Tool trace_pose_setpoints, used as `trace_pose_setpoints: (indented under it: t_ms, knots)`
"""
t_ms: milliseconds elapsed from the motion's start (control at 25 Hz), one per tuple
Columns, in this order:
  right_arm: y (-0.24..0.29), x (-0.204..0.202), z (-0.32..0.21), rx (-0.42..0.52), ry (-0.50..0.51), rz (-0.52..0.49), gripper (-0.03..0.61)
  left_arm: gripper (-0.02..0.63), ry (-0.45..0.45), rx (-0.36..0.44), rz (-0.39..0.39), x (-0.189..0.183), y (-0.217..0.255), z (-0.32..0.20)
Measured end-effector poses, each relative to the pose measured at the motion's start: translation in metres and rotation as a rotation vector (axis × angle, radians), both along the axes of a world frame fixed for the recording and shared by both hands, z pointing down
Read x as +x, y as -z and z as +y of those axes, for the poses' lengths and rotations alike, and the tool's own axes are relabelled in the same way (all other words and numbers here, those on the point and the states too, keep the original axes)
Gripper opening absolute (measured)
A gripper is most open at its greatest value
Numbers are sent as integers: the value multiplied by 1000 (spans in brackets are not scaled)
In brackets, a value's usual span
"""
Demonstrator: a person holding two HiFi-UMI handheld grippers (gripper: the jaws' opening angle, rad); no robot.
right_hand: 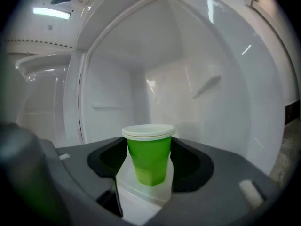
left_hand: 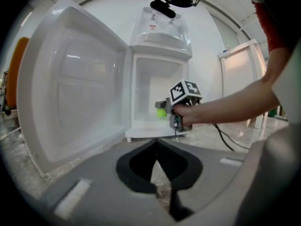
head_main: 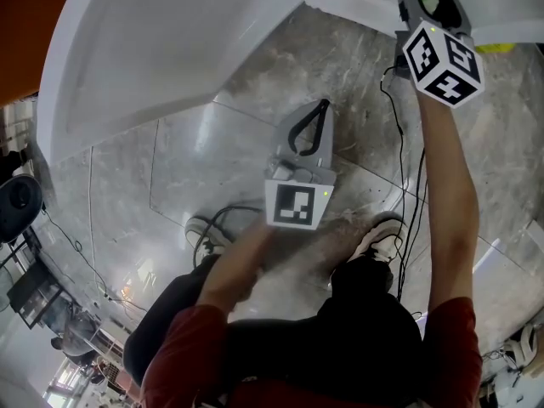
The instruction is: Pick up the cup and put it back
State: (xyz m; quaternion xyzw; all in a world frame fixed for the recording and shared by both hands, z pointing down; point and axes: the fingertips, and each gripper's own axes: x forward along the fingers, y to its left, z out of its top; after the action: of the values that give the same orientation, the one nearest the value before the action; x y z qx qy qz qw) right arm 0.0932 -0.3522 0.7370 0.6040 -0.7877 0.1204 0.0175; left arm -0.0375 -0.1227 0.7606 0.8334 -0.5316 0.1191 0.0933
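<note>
Cup [right_hand: 148,147], green plastic with faceted base and pale lipped rim, sitting upright between wide-spread jaws of right gripper [right_hand: 149,167], dark pads pressing its sides. Left gripper [left_hand: 157,150] hanging low over grey marbled floor [head_main: 255,126], jaws meeting tip to tip, holding nothing. Left gripper view alone showing small white fridge [left_hand: 162,55], door [left_hand: 70,88] standing wide, cup hovering inside compartment.

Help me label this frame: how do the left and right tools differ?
The right tool grips the green cup; the left tool is shut on nothing. The right tool reaches into the open fridge; the left tool hangs back over the floor. Both are gray and hand-held.
</note>
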Motion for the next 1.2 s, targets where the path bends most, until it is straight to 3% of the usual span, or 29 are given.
trace_pose_setpoints:
  t_ms: [520,1200]
  knots:
    - [-11,-12,-13,-12,-24,196,291,2,-18,-13,4,5,-3,3]
    - [-22,-15,-7,-113,-10,154,334,2,0,-20,32,5,-4,4]
